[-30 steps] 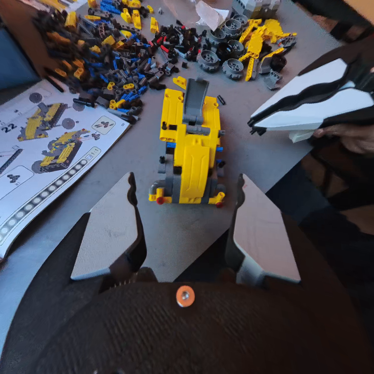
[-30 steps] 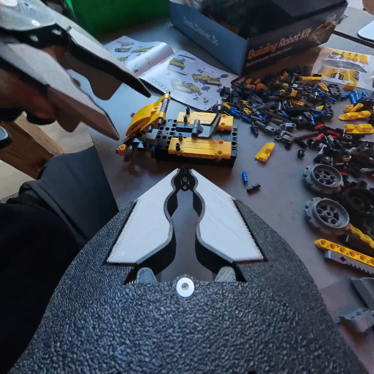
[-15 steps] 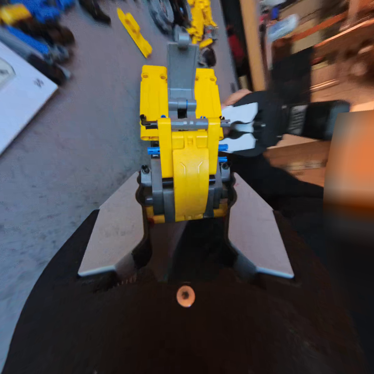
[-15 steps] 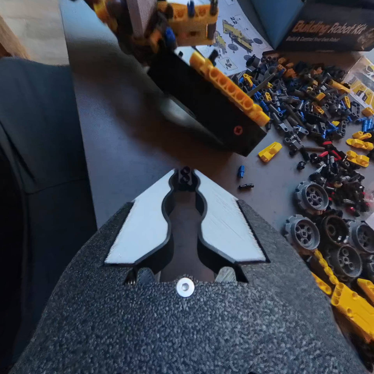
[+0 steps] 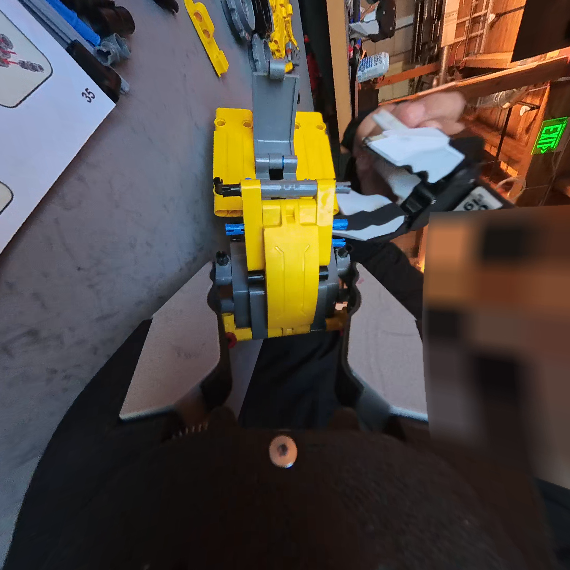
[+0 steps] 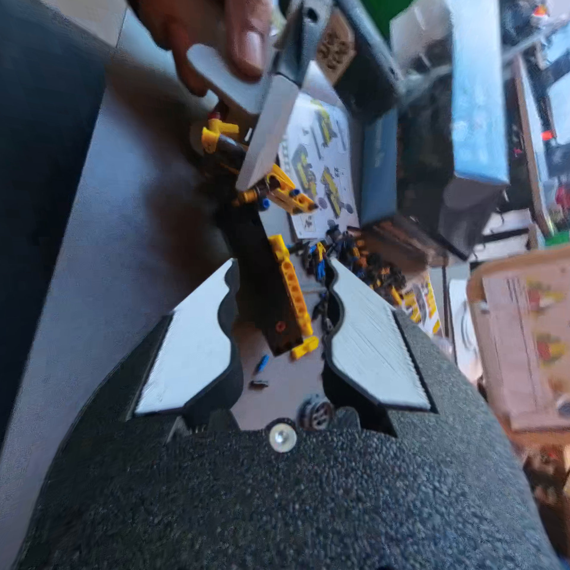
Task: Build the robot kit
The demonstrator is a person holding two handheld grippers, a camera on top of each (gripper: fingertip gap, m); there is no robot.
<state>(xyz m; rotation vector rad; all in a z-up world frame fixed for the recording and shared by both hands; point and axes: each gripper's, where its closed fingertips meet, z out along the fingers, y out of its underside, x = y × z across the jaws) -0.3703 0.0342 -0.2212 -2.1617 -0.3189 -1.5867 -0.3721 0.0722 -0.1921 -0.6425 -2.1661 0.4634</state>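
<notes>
My left gripper (image 5: 283, 277) is shut on the front end of a yellow, grey and black brick vehicle model (image 5: 283, 240) and holds it off the grey table (image 5: 108, 246). The model's grey arm points away from me. My right gripper (image 6: 282, 268) is open, and the model's black underside with its yellow beam (image 6: 287, 296) lies between its fingers; I cannot tell whether they touch it. In the left wrist view the right gripper (image 5: 354, 182) is open at the model's right side. In the right wrist view a left gripper finger (image 6: 265, 138) clamps the model's far end.
An instruction booklet (image 5: 40, 123) lies on the table at the left and also shows in the right wrist view (image 6: 324, 172). A pile of loose pieces (image 6: 364, 265), a blue box (image 6: 379, 166), a wheel (image 6: 314, 413) and a yellow beam (image 5: 206, 37) lie around. The left gripper's tips are roughly 6 centimeters from the right gripper's. From the right gripper's tips to the wheel (image 6: 314, 413) is close to 15 centimeters. Look for it in the left wrist view (image 5: 243, 19) too.
My left gripper closed on the model's front and lifted it off the table. My right gripper opened and moved up to the model's rear end.
</notes>
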